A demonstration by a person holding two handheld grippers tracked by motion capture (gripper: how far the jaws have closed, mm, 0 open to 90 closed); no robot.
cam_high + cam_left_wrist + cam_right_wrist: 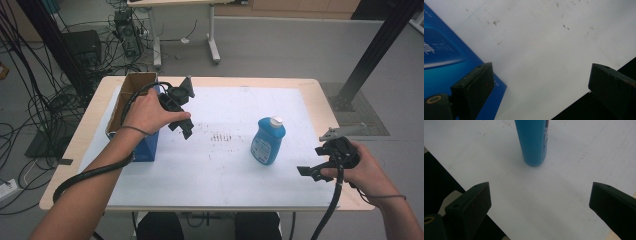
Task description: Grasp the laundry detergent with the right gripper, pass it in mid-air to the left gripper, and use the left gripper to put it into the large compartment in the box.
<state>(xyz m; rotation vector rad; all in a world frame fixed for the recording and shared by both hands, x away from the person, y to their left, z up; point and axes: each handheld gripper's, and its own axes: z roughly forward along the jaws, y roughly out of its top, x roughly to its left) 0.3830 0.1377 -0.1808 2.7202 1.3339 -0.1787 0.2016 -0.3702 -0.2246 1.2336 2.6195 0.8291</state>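
Jaws wide, empty | right gripper [540, 202] faces bottle [533, 142]

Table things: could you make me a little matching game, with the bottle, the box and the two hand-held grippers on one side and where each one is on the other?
Things:
1. blue bottle
2. blue cardboard box
3. left hand-held gripper
4. right hand-held gripper

Places and states:
A. open-topped, at the table's left edge
B. open, near the table's right front corner, aimed toward the bottle
C. upright on the white sheet, right of centre
D. open, held just beside the box

Pairs: 1-C, 2-A, 3-D, 4-B
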